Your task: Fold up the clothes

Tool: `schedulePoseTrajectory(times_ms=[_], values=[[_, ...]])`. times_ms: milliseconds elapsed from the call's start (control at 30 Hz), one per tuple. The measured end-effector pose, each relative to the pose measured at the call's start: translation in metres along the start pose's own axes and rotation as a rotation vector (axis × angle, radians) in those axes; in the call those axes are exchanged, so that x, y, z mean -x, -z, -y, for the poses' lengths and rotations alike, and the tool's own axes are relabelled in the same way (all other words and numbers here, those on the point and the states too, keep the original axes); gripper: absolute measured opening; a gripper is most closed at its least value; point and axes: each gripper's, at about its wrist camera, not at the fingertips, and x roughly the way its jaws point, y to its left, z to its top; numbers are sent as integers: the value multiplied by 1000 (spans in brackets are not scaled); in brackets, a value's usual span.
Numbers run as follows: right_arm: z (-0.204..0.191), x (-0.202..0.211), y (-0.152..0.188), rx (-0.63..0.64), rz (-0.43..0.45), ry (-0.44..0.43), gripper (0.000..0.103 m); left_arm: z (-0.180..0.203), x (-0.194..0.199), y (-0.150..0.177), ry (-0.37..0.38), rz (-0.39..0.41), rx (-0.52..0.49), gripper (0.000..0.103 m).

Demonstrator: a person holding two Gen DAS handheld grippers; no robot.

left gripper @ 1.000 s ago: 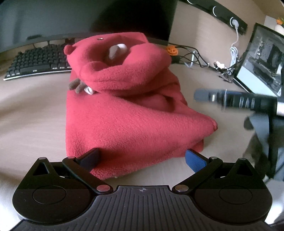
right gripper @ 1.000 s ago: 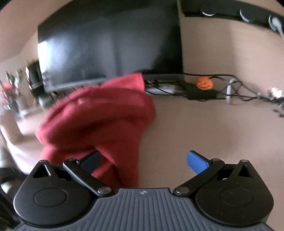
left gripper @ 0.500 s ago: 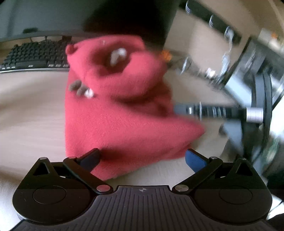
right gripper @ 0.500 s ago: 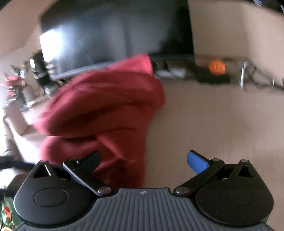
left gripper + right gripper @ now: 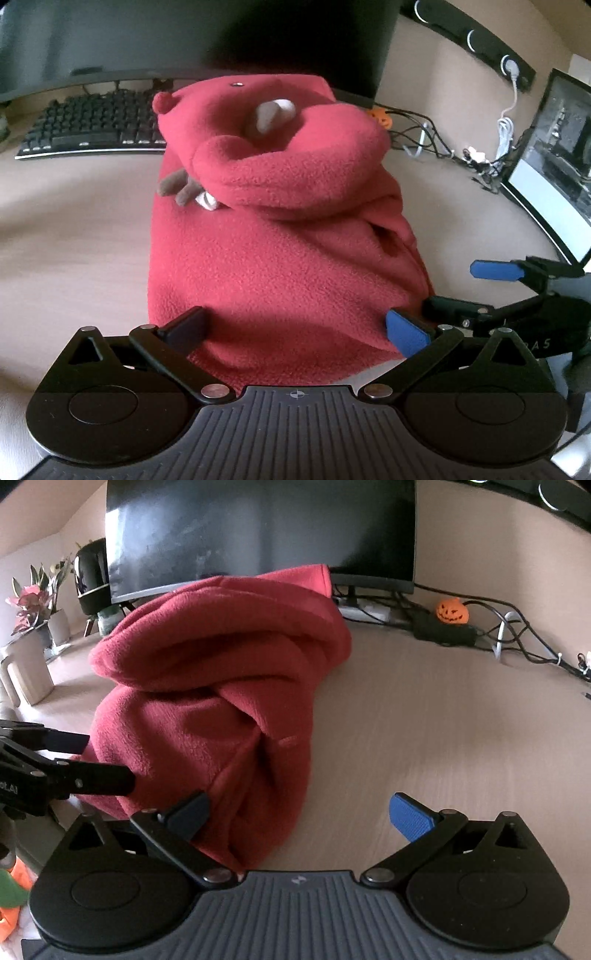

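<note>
A red fleece garment (image 5: pixel 280 251) with small brown antlers lies bunched in a folded heap on the beige desk. It also shows in the right wrist view (image 5: pixel 221 686). My left gripper (image 5: pixel 295 328) is open and empty, its jaws straddling the heap's near edge. My right gripper (image 5: pixel 299 812) is open and empty at the heap's right side, with its black finger against the cloth. Each gripper appears in the other's view: the right one (image 5: pixel 476 288) low at the right, the left one (image 5: pixel 96 760) low at the left.
A black keyboard (image 5: pixel 88 125) and a dark monitor (image 5: pixel 258 528) stand behind the heap. A laptop (image 5: pixel 554 155), cables and an orange pumpkin toy (image 5: pixel 452 611) are at the right. A mug (image 5: pixel 24 668) and potted plants sit at the far left.
The right gripper has dropped lower and come in close beside the heap's right edge. The left gripper has moved slightly nearer the heap. The garment has not changed shape.
</note>
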Motion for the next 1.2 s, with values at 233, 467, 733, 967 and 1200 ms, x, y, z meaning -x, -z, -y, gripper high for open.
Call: schedulePoseTrajectory(times_ms=[233, 467, 733, 967, 1200], values=[[-2, -3, 5, -77, 0, 18, 103, 12, 14, 16, -85, 63, 6, 103], [-3, 46, 5, -105, 117, 27, 103, 38, 61, 34, -264, 64, 70, 103], [-18, 118, 57, -142, 237, -5, 103, 68, 124, 60, -282, 163, 66, 103], [-41, 141, 112, -129, 224, 85, 103, 83, 159, 118, -346, 315, 120, 103], [-43, 151, 122, -101, 214, 112, 103, 88, 159, 146, -376, 273, 139, 103]])
